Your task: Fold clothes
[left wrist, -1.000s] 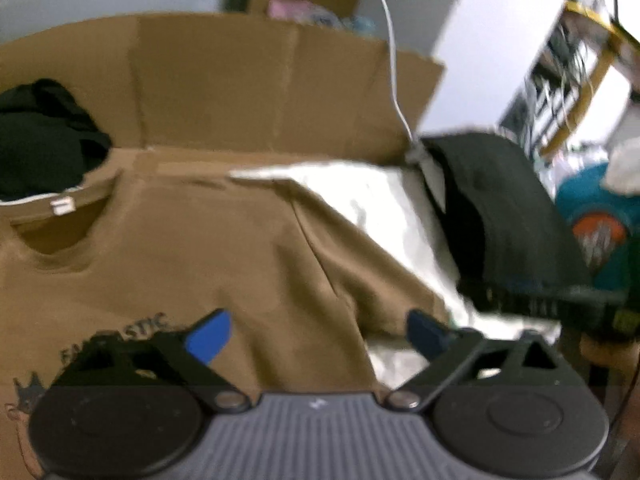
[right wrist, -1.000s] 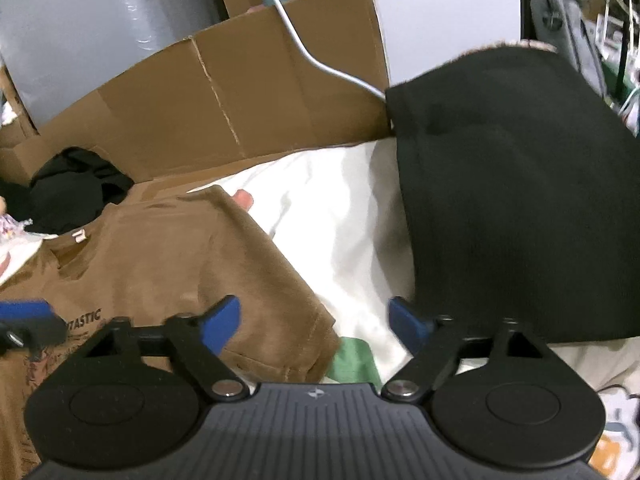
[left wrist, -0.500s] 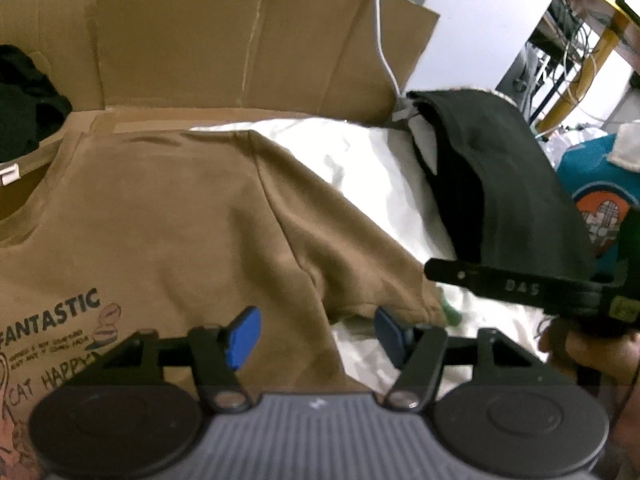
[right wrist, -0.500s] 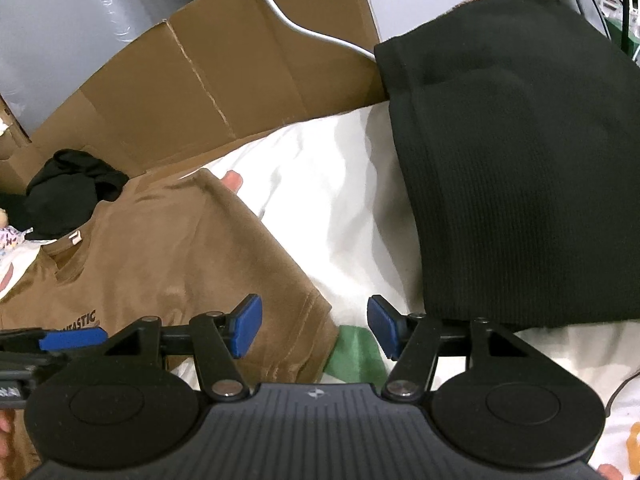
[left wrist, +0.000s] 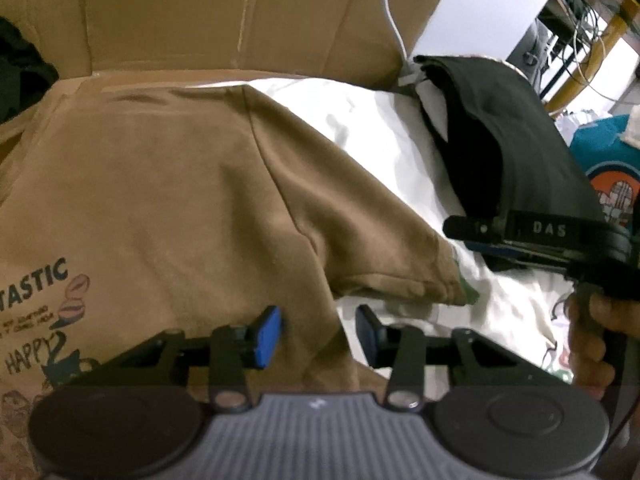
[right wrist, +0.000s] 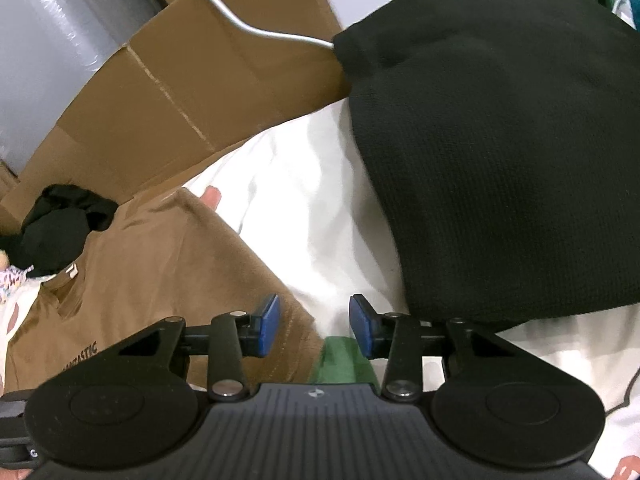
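Note:
A brown printed T-shirt (left wrist: 160, 200) lies flat on a white sheet (left wrist: 368, 132), its right sleeve (left wrist: 380, 248) spread toward the right. It also shows in the right wrist view (right wrist: 160, 264). My left gripper (left wrist: 318, 334) is open, low over the shirt's side edge below the armpit, with cloth between the jaws. My right gripper (right wrist: 313, 326) is open over the sleeve's hem (right wrist: 296, 332), with the hem edge between the jaws. The right gripper's body also shows in the left wrist view (left wrist: 532, 236).
A folded black garment (right wrist: 500, 152) lies right of the sleeve on the sheet. Cardboard panels (left wrist: 240, 20) stand behind the shirt. A black bundle (right wrist: 60, 232) sits by the collar. A teal printed garment (left wrist: 608, 168) lies at far right. A white cable (right wrist: 260, 32) hangs down.
Both grippers have moved forward and lower toward the shirt. Their jaws have narrowed from wide open to a smaller gap, the left at the side edge, the right at the sleeve hem.

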Available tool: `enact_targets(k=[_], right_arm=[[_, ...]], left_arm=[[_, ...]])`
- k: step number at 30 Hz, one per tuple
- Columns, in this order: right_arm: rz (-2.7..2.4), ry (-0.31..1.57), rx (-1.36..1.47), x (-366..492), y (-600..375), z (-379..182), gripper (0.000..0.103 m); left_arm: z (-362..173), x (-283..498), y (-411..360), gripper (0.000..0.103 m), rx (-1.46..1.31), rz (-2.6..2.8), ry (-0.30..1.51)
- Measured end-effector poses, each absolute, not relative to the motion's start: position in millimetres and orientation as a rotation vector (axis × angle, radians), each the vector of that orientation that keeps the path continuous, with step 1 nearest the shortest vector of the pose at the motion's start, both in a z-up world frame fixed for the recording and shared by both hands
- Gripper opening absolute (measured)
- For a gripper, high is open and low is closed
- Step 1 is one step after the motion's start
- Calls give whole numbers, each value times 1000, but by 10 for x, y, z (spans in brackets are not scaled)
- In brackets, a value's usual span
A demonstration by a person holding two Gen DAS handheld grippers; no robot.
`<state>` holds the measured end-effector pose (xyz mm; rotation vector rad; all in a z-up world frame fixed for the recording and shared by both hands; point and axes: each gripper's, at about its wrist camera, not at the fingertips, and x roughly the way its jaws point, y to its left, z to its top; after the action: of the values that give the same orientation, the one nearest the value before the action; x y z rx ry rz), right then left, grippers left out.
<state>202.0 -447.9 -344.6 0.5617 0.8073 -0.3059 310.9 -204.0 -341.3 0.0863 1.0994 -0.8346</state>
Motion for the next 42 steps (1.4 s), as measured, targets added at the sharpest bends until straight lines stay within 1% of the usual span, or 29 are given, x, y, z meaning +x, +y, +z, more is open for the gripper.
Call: enact_targets(k=[1, 5, 7, 8, 9, 10, 11, 12, 13, 14, 15, 16, 19, 23, 26, 30, 32, 34, 36, 37, 38, 40, 42], right_arm=[[-301, 812, 555, 2038, -4464, -3459, 44], [-290, 849, 561, 2138, -4422, -3556, 44], [-276, 853, 579, 2172, -4412, -3587, 44], [-266, 851, 595, 2187, -4415, -3603, 42], [-261, 850, 616, 2190, -4428, -3617, 39], [-256, 849, 637, 2194, -4442, -3632, 22], [-253, 844, 656, 2192, -4455, -3639, 11], [-257, 829, 671, 2175, -4462, -3624, 9], [-261, 811, 682, 2156, -4468, -3602, 7], [-264, 784, 680, 2134, -4461, -3554, 6], [-264, 751, 670, 2118, -4442, -3488, 6], [-262, 724, 656, 2108, -4410, -3423, 6], [-233, 620, 571, 2078, -4243, -3159, 6], [-133, 516, 398, 2071, -3831, -2876, 6], [-43, 530, 317, 2130, -3589, -2874, 6], [65, 604, 249, 2237, -3260, -3023, 6], [108, 630, 223, 2294, -3130, -3091, 7], [157, 674, 209, 2330, -3019, -3156, 9], [183, 678, 207, 2296, -2998, -3137, 16], [196, 681, 206, 2279, -2987, -3128, 24], [209, 683, 205, 2262, -2976, -3119, 37], [229, 686, 210, 2232, -2974, -3099, 46], [204, 676, 263, 2235, -3111, -3069, 47]], left_arm=[[-3441, 3115, -2045, 40, 95, -832, 1106], [-3530, 3135, -2030, 35, 113, -819, 1129], [-3539, 3146, -1998, 30, 121, -820, 1134], [-3538, 3156, -1984, 28, 128, -821, 1142], [-3529, 3167, -1965, 26, 132, -823, 1150], [-3520, 3179, -1946, 25, 135, -824, 1159], [-3511, 3182, -1935, 25, 134, -825, 1162], [-3472, 3193, -1891, 25, 120, -825, 1167], [-3440, 3201, -1864, 26, 105, -825, 1167], [-3418, 3205, -1842, 27, 95, -823, 1164], [-3365, 3214, -1793, 31, 72, -819, 1155], [-3312, 3223, -1744, 39, 49, -814, 1145], [-3123, 3262, -1574, 52, 7, -801, 1104], [-3004, 3314, -1408, 52, 0, -776, 1081], [-2963, 3361, -1294, 52, -14, -730, 1076], [-2924, 3410, -1181, 52, -22, -700, 1074], [-2907, 3429, -1170, 52, -19, -694, 1071], [-2896, 3460, -1187, 55, -18, -685, 1065], [-2891, 3484, -1213, 58, -21, -679, 1060], [-2885, 3497, -1230, 59, -22, -677, 1057], [-2879, 3510, -1247, 60, -23, -675, 1054], [-2884, 3531, -1321, 64, -22, -678, 1049], [-2899, 3535, -1382, 67, -12, -678, 1045]])
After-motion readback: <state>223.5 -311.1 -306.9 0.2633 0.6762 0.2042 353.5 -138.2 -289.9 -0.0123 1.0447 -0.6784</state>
